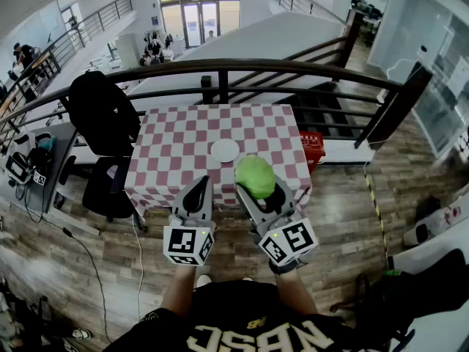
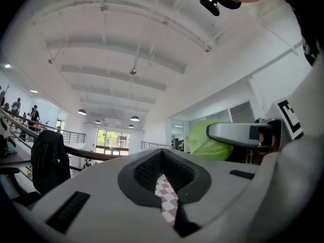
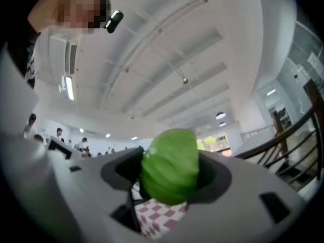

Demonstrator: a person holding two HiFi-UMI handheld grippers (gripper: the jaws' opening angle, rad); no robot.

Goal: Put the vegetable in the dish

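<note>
A round green vegetable (image 1: 255, 176) is held between the jaws of my right gripper (image 1: 258, 188), over the near edge of the table (image 1: 168, 149) with the red-and-white checked cloth. In the right gripper view the vegetable (image 3: 170, 166) fills the gap of the right gripper (image 3: 169, 181), and both pads press on it. A small white dish (image 1: 225, 150) lies empty near the middle of the table, beyond the vegetable. My left gripper (image 1: 196, 199) hovers beside the right one at the table's near edge. In its own view the left gripper (image 2: 164, 186) is shut with nothing in it.
A black chair (image 1: 106, 116) draped with a dark jacket stands at the table's left side. A dark railing (image 1: 220, 68) runs just behind the table. A red crate (image 1: 313, 144) sits on the floor at the table's right. A desk with gear (image 1: 29, 163) is at far left.
</note>
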